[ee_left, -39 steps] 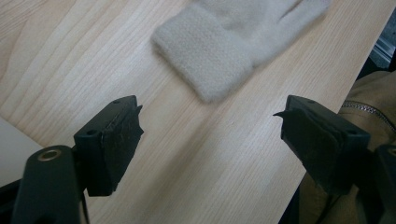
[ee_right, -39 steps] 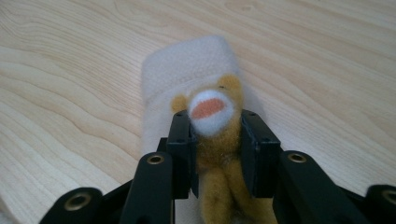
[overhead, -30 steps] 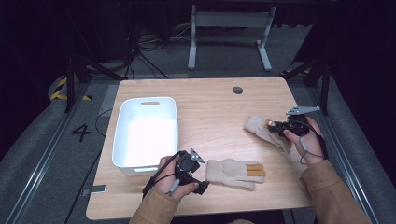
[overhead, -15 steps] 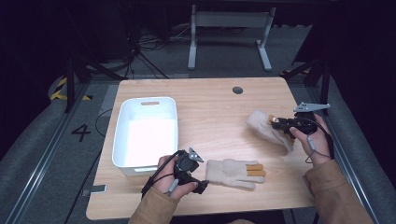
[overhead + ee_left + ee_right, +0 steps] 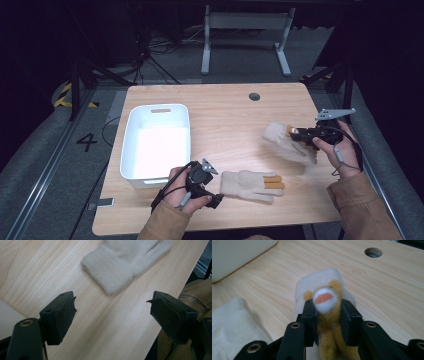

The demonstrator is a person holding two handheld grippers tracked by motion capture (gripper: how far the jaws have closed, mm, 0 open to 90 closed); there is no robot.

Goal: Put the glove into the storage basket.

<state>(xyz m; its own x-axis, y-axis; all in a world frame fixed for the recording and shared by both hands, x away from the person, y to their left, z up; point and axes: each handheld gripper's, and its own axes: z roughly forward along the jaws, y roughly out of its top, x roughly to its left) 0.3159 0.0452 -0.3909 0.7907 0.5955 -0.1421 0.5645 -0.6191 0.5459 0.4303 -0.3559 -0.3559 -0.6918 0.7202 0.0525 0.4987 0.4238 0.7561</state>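
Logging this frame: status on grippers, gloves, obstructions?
Right gripper shut on glove, lifted. Left gripper open, short of second glove. Bin clear.

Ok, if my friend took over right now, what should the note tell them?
Right gripper: shut on the lifted glove, pinching its mustard fingertips, above the table.
Left gripper: open, holding nothing, pointed at the flat glove lying near the front edge.
White bin: nothing visible inside, at the left.
Done: one glove picked up.
Left, probably: grab the flat glove; likely both go in the bin.
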